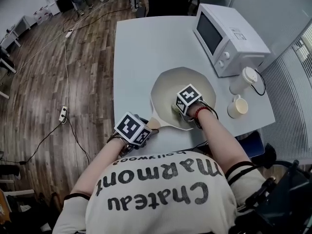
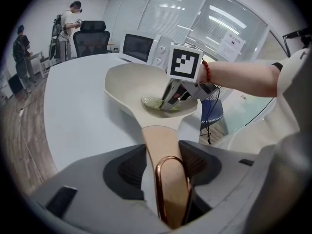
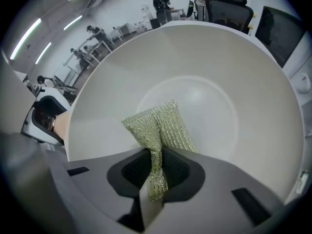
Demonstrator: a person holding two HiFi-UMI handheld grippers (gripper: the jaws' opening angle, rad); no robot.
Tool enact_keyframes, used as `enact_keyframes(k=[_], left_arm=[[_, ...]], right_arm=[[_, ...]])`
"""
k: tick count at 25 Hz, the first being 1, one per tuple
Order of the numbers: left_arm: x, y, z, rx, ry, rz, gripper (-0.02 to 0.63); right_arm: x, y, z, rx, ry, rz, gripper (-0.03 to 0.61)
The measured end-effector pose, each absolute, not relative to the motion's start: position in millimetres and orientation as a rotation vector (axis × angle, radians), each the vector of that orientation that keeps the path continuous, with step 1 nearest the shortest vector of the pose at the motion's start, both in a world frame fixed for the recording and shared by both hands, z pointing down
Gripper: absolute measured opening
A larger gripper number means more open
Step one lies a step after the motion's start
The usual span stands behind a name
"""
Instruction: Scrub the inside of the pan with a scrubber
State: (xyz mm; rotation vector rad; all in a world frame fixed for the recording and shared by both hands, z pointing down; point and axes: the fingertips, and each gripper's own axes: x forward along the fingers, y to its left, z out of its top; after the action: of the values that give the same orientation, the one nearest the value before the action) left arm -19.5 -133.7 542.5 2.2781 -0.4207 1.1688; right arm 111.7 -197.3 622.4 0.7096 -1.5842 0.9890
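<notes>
We see a cream-coloured pan (image 1: 168, 84), round and shallow with a smooth matte inside, sitting on the near part of a pale grey table (image 1: 146, 48). Its flat, tan handle (image 2: 163, 143) looks like wood and ends in a copper-coloured wire loop (image 2: 170, 191). The left gripper (image 2: 165, 167) clamps this handle between its dark ribbed pads, at the near left edge of the pan. The right gripper (image 3: 156, 167) pinches a scrubber (image 3: 158, 126), a soft, yellow-green pad of glittery woven mesh. It bunches into a narrow fold where the jaws squeeze it and fans out beyond them, low over the pan's inner side close to the handle.

Only the head view shows what stands far and right of the pan: a boxy white microwave (image 1: 229, 38), a lidded white cup (image 1: 243, 80) and a cream mug (image 1: 237, 106). The left gripper view alone shows the right gripper from the side, tilted steeply down into the pan, and a red bead bracelet (image 2: 206, 71) on that wrist. The right gripper view alone shows the mesh weave and the fainter circle of the pan's flat bottom.
</notes>
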Motion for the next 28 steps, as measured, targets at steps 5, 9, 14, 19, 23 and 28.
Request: enact_keyframes(k=[5, 9, 14, 19, 23, 28], left_arm=[[-19.2, -134.1, 542.5, 2.285, -0.428, 1.168, 0.223], [-18.5, -134.3, 541.5, 2.286, -0.431, 1.135, 0.221], [-18.4, -136.0, 541.6, 2.289, -0.446, 1.111, 0.215], [-14.8, -134.0, 542.6, 2.296, -0.444, 1.124, 0.215], [-13.1, -132.3, 542.1, 2.304, -0.442, 1.124, 0.213], [-10.6, -128.7, 540.8, 2.306, -0.441, 1.127, 0.214]], right_arm=[[139.6, -195.6, 624.7, 0.721, -1.487, 0.921, 0.06], [150.2, -189.5, 621.7, 0.711, -1.417, 0.835, 0.06], [167.9, -184.6, 620.8, 0.67, -1.304, 0.688, 0.06], [191.4, -197.1, 636.8, 0.626, -1.24, 0.555, 0.06], [215.2, -201.7, 625.9, 0.604, -1.148, 0.426, 0.06], [236.4, -206.9, 610.9, 0.629, -1.138, 0.364, 0.06]])
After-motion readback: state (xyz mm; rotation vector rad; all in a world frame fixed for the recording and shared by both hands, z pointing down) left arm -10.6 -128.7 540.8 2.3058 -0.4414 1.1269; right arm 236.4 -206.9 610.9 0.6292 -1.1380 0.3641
